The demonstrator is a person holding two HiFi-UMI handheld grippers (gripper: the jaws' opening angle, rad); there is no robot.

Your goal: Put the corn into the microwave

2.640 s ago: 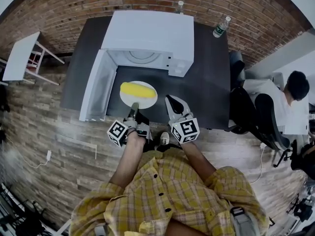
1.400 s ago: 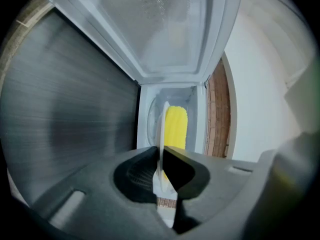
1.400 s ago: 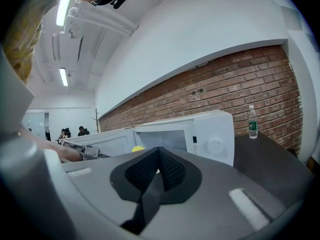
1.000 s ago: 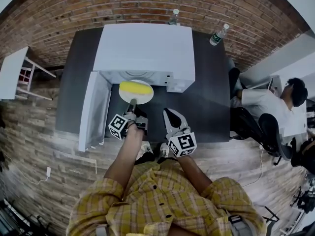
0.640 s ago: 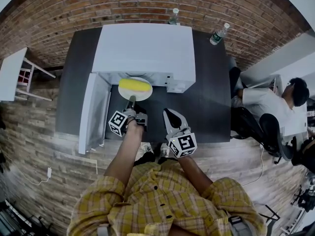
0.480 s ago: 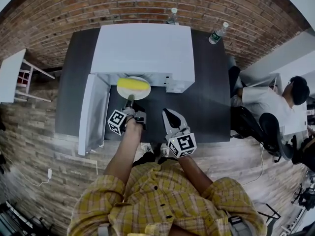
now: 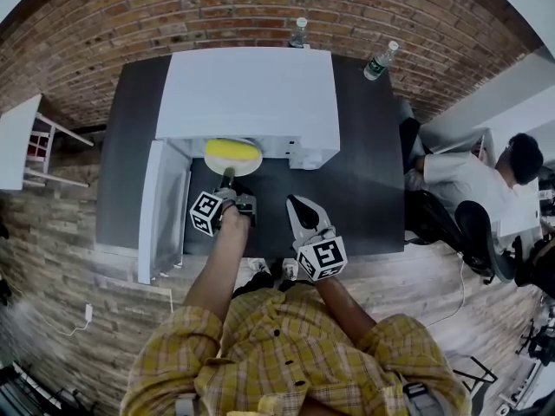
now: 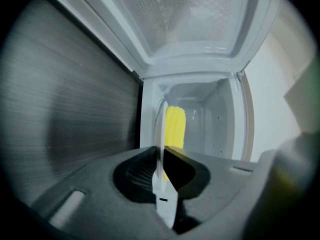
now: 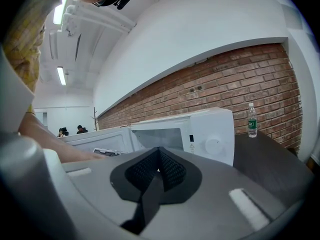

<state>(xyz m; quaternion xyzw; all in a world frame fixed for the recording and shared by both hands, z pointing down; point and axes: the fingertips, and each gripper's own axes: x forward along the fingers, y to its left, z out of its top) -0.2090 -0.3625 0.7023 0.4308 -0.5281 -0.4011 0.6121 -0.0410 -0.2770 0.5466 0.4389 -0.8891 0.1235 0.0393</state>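
Observation:
The yellow corn (image 7: 231,150) lies on a white plate (image 7: 234,165) at the mouth of the open white microwave (image 7: 247,89). My left gripper (image 7: 227,178) is shut on the plate's near rim. In the left gripper view the plate (image 8: 161,134) shows edge-on between the pads of that gripper (image 8: 161,158). The corn (image 8: 175,126) lies beyond them inside the microwave cavity (image 8: 210,119). My right gripper (image 7: 297,204) hovers over the dark table to the right, shut and empty. Its closed jaws (image 9: 158,166) face the microwave's front (image 9: 200,129).
The microwave door (image 7: 161,211) hangs open to the left. Two water bottles (image 7: 297,31) (image 7: 378,61) stand behind the microwave on the dark table (image 7: 368,180). A person (image 7: 512,159) sits at the right. A small white table (image 7: 19,141) stands at the left.
My left gripper has carried the plate with the corn forward from over the table to the microwave's opening. The right gripper has stayed put.

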